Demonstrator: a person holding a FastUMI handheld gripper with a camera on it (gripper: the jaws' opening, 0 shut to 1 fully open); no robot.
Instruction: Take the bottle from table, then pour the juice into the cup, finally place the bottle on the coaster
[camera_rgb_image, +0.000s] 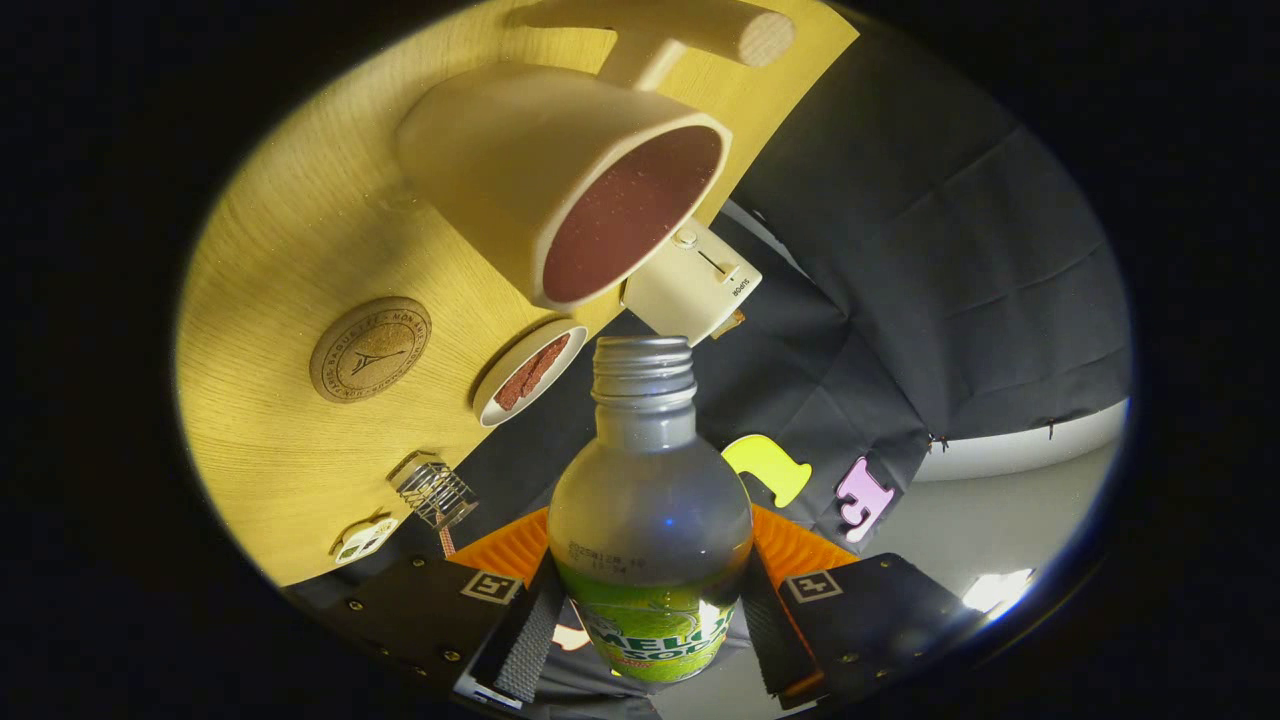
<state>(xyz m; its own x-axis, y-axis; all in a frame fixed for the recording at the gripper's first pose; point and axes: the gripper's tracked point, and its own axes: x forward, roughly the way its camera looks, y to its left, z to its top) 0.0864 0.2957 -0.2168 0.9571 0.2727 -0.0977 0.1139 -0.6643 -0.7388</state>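
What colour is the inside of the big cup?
Dark reddish-brown inside the cup, cream outside; clearest in the gripper view.

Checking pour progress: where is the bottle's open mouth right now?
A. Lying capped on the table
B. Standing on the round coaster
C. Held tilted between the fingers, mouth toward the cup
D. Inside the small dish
C: the gripper grips the bottle between its fingers, its capless mouth pointing toward the cup; the coaster lies bare.
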